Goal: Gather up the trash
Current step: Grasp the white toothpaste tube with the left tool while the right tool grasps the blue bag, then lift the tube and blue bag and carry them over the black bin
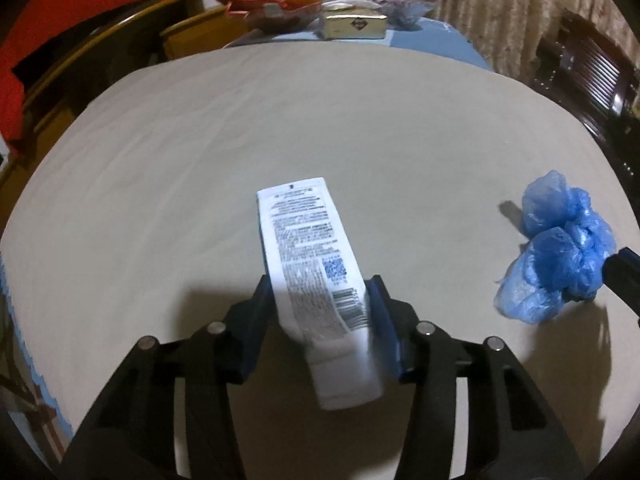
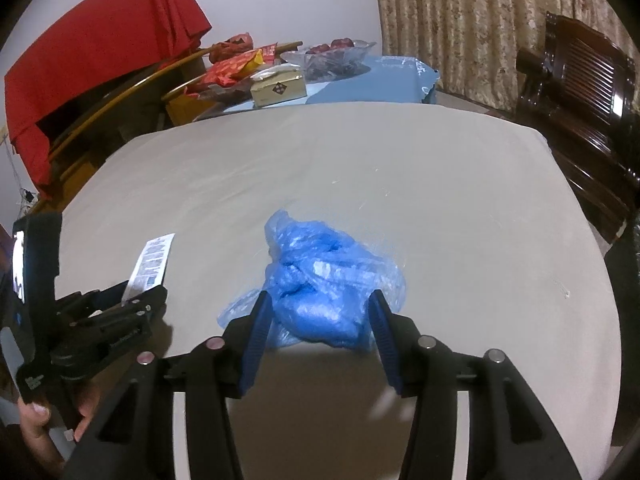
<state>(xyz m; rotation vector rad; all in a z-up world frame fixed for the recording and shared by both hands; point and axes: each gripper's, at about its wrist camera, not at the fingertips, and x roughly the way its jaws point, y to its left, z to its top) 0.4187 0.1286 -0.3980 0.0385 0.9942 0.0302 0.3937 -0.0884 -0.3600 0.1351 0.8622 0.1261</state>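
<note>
**Two grippers closing on two pieces of trash on the cloth-covered table**

The white printed carton (image 1: 316, 276) is lying on the grey tablecloth (image 1: 200, 140), its near end sitting between the blue pads of the left gripper (image 1: 320, 304). The pads are pressing against both of its long sides, so the left fingers are grasping the carton. Well off to its right, the crumpled blue plastic bag (image 2: 320, 284) is resting on the same cloth, with the right gripper (image 2: 318, 320) straddling its near half; the right fingers are standing about half open, flanking the bag, and whether they are already squeezing it cannot be told.

To do this step well, the left gripper is best holding the carton squarely across its width before lifting, since the box is sitting slightly skewed between the pads. The right gripper is best sinking deeper, so the pads are catching the bulk of the bag and not a loose fold. Snack packets (image 2: 236, 64), a cream box (image 2: 278, 88) and a fruit bowl (image 2: 332, 54) are sitting at the table's far end.
</note>
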